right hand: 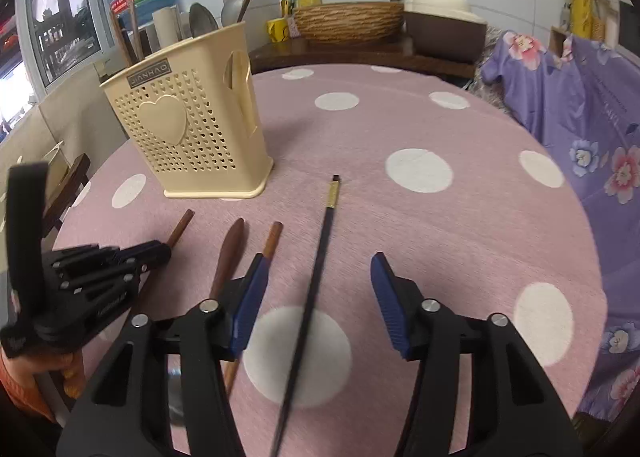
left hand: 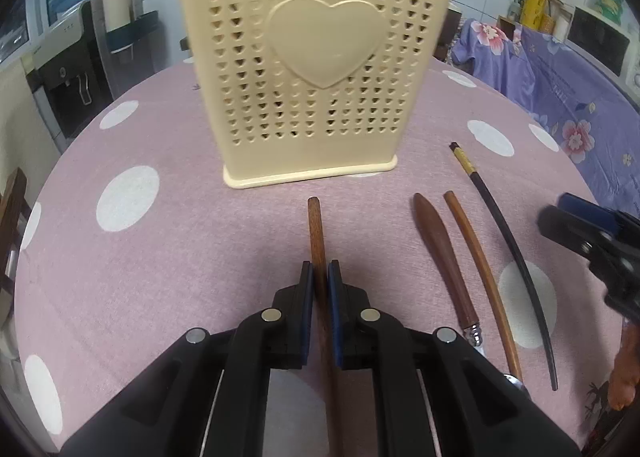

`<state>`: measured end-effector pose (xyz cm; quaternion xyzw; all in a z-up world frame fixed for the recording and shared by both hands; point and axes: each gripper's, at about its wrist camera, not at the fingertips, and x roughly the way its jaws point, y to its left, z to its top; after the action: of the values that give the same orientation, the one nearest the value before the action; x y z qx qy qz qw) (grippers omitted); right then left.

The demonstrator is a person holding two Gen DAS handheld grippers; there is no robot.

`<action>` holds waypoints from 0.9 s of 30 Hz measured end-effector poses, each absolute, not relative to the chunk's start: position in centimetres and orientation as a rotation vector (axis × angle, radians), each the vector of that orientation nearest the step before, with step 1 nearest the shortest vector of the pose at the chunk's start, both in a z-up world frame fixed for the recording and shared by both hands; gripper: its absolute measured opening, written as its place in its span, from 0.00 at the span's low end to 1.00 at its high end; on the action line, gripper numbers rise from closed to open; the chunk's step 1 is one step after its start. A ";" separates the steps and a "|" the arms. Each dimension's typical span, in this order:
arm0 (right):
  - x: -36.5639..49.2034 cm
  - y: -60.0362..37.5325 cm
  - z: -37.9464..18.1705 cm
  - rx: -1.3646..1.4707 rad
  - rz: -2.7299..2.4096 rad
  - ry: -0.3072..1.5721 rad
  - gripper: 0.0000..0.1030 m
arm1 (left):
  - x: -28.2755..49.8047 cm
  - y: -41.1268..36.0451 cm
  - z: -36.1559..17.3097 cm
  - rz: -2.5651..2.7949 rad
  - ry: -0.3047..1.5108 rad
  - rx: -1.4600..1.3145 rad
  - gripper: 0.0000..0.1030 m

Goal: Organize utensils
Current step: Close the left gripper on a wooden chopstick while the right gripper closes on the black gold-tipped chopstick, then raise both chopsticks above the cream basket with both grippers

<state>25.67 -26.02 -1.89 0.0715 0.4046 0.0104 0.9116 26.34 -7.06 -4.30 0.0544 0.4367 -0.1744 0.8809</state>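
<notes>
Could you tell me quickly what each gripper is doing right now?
Left gripper: jaws shut on the brown wooden stick.
Right gripper: jaws open, straddling the black chopstick without touching it.

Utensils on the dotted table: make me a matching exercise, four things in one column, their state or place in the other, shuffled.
Column one:
1. brown chopstick
2. black chopstick
3. cream holder
4. wooden-handled utensil

Column two:
A. stands upright on the table
B. clamped in the left gripper
C. lies between the open pads of the right gripper
D. lies untouched beside a brown chopstick

Pairs: 1-B, 2-C, 3-A, 4-D
</notes>
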 end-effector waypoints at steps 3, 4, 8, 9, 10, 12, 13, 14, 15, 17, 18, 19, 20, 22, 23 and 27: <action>28.3 -25.6 -2.9 0.129 -0.013 0.875 0.41 | 26.3 -6.8 -4.3 -0.362 0.915 0.101 0.09; 29.0 -25.5 -3.2 0.123 -0.026 0.884 0.41 | 26.4 -6.8 -4.3 -0.361 0.916 0.101 0.09; 31.1 -25.4 -4.4 0.115 -0.063 0.922 0.36 | 26.5 -6.8 -4.2 -0.355 0.922 0.095 0.09; 31.6 -25.4 -4.7 0.118 -0.070 0.930 0.36 | 26.5 -6.8 -4.2 -0.355 0.922 0.092 0.09; 31.7 -25.4 -4.9 0.116 -0.078 0.932 0.35 | 26.6 -6.8 -4.2 -0.355 0.921 0.090 0.09; 32.0 -25.1 -5.0 0.087 -0.093 0.921 0.34 | 26.6 -6.7 -4.2 -0.356 0.921 0.088 0.09; 32.1 -24.9 -5.0 0.079 -0.096 0.919 0.34 | 26.7 -6.7 -4.2 -0.357 0.921 0.091 0.09; 32.3 -24.9 -5.1 0.077 -0.098 0.915 0.33 | 26.7 -6.7 -4.2 -0.358 0.921 0.092 0.09; 32.5 -24.9 -5.1 0.081 -0.099 0.907 0.32 | 26.8 -6.7 -4.2 -0.357 0.921 0.090 0.09; 33.0 -25.1 -5.2 0.086 -0.103 0.897 0.29 | 27.0 -6.7 -4.2 -0.358 0.922 0.090 0.09; 33.3 -25.2 -5.2 0.085 -0.104 0.898 0.28 | 27.1 -6.7 -4.2 -0.357 0.924 0.089 0.09; 33.6 -25.2 -5.2 0.079 -0.104 0.899 0.27 | 27.1 -6.8 -4.2 -0.357 0.927 0.088 0.09; 34.0 -25.2 -5.1 0.075 -0.101 0.901 0.24 | 27.2 -6.8 -4.2 -0.356 0.930 0.088 0.09; 34.5 -25.3 -5.1 0.070 -0.097 0.903 0.19 | 27.5 -6.8 -4.2 -0.356 0.935 0.083 0.09; 34.6 -25.3 -5.1 0.068 -0.094 0.904 0.17 | 27.6 -6.8 -4.2 -0.356 0.937 0.081 0.09; 34.6 -25.5 -5.1 0.064 -0.075 0.893 0.08 | 28.0 -6.8 -4.1 -0.360 0.947 0.069 0.09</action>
<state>34.57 -25.46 -5.08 0.0308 0.4318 -0.0361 0.9007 27.95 -6.76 -4.15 0.0332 0.4535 -0.1725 0.8738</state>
